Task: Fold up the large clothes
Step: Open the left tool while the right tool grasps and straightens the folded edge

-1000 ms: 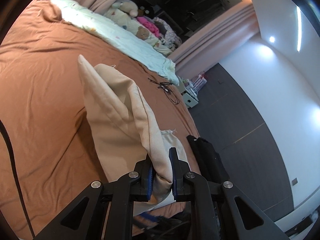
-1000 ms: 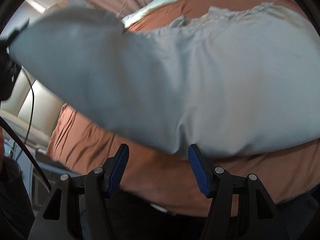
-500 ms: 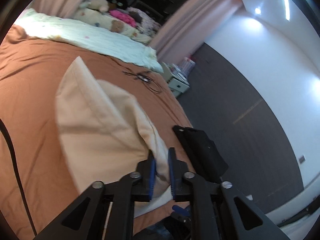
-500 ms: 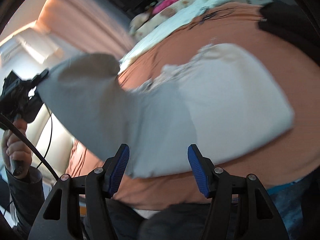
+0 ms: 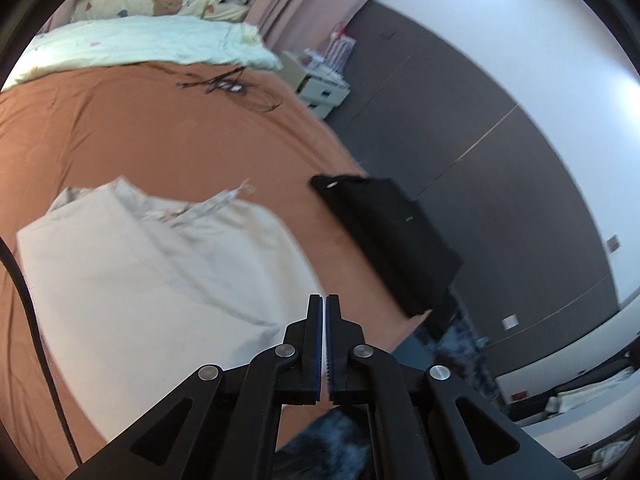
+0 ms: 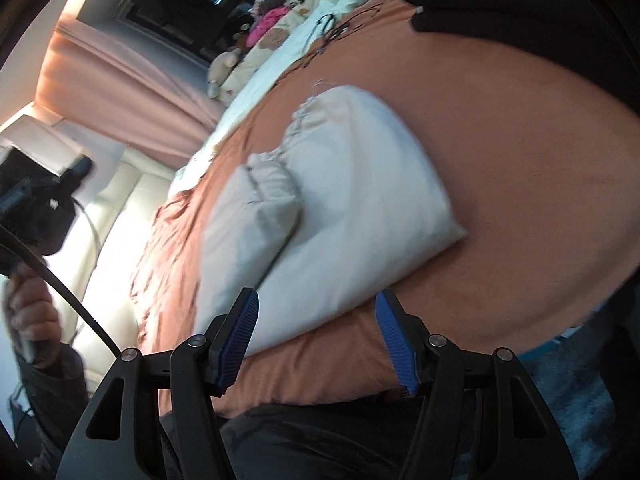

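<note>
A cream garment (image 5: 160, 272) lies folded on the orange bed sheet (image 5: 160, 136), its frayed hem toward the pillows. My left gripper (image 5: 324, 300) hovers just off the garment's near right corner, shut, with nothing between its blue pads. In the right wrist view the same cream garment (image 6: 340, 200) lies ahead with one flap doubled over its left part. My right gripper (image 6: 316, 296) stands at its near edge with the jaws opening and the pads clear of the cloth.
A folded black garment (image 5: 384, 236) lies at the bed's right edge, and shows again as the black garment (image 6: 500, 12). Loose cables (image 5: 236, 88) and a pale quilt (image 5: 152, 44) lie toward the headboard. A hand (image 6: 28, 320) holds the left gripper's body (image 6: 36, 200) beside a white sofa (image 6: 120, 216).
The left gripper let go of the cream cloth and closed empty. The lifted flap came down, so the garment now lies flat and doubled. The right jaws widened; both views swung.
</note>
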Demonstrator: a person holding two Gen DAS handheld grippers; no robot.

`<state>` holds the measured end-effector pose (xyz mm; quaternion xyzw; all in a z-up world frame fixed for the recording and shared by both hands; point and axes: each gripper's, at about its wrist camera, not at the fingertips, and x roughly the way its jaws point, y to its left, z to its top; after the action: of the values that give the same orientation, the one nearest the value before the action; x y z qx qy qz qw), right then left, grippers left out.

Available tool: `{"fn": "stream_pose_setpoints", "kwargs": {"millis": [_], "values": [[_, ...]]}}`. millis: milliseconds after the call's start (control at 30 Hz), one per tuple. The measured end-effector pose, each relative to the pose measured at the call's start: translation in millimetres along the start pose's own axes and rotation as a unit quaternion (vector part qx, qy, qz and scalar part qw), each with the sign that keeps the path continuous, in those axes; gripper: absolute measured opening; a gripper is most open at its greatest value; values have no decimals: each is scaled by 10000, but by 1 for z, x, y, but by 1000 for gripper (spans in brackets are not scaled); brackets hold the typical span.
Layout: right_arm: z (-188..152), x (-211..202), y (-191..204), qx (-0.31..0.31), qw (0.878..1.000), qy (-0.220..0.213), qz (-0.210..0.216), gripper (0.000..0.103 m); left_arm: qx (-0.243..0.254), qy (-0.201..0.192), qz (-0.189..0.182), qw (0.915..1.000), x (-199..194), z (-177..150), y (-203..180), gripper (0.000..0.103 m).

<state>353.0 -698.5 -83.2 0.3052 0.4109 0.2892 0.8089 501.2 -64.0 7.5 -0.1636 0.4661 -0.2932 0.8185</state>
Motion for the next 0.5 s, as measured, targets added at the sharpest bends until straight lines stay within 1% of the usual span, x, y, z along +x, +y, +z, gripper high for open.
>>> {"fn": "stream_pose_setpoints", "kwargs": {"millis": [33,67,100,167,267,300,367,400,500], "values": [[4,6,4,-7,9999,36,118,72,-55,26,76,10000,0,-2,7,13],[11,15,3,-23,9998,51,171,77,-174,41,187,9997,-3,-6,21,28],[20,27,0,-45,9997,78,212,77,-286,21,281,9992,-6,-11,31,47],[32,46,2,-93,9995,201,238,77,-498,-84,475,9976,-13,-20,54,64],[50,73,4,-208,9988,433,116,77,-811,-144,732,9939,-24,-32,91,64],[53,80,5,-249,9983,522,109,77,-905,-162,771,9928,-27,-37,102,64],[70,98,12,-410,9965,722,58,77,-1168,-227,853,9892,-37,-49,130,64],[75,101,17,-514,9956,781,26,77,-1274,-252,894,9875,-40,-56,142,64],[93,120,27,-742,9916,1057,-32,77,-1575,-295,1001,9820,-46,-73,171,64]]}}
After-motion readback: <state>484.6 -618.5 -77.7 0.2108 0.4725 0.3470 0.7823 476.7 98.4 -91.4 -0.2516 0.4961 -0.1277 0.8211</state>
